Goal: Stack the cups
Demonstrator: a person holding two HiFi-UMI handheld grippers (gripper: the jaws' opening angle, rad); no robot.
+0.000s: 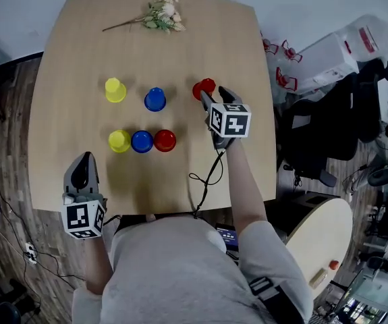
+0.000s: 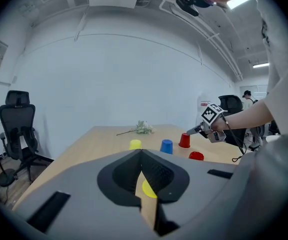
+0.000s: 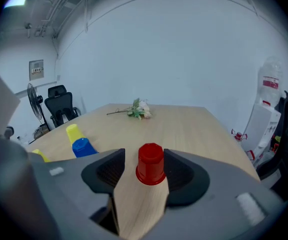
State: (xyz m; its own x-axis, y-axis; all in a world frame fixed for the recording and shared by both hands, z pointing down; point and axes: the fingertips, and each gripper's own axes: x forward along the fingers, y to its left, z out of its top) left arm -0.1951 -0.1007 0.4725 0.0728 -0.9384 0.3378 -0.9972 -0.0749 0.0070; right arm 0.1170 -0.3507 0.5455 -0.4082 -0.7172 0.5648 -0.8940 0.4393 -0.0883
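Note:
Six small cups stand upside down on the wooden table (image 1: 65,59). The far row holds a yellow cup (image 1: 115,90), a blue cup (image 1: 154,99) and a red cup (image 1: 205,86). The near row is another yellow cup (image 1: 119,140), a blue one (image 1: 142,141) and a red one (image 1: 164,140). My right gripper (image 1: 212,95) is open with its jaws on either side of the far red cup (image 3: 150,164), a gap showing beside it. My left gripper (image 1: 84,159) hovers near the table's front left edge, shut on nothing (image 2: 140,153). The near yellow cup (image 2: 149,188) shows beyond it.
A sprig of dried flowers (image 1: 158,15) lies at the table's far edge. A black cable (image 1: 204,181) trails from the right gripper across the table's near edge. Office chairs (image 1: 328,140) and a bottle (image 1: 328,56) stand off the table's right side.

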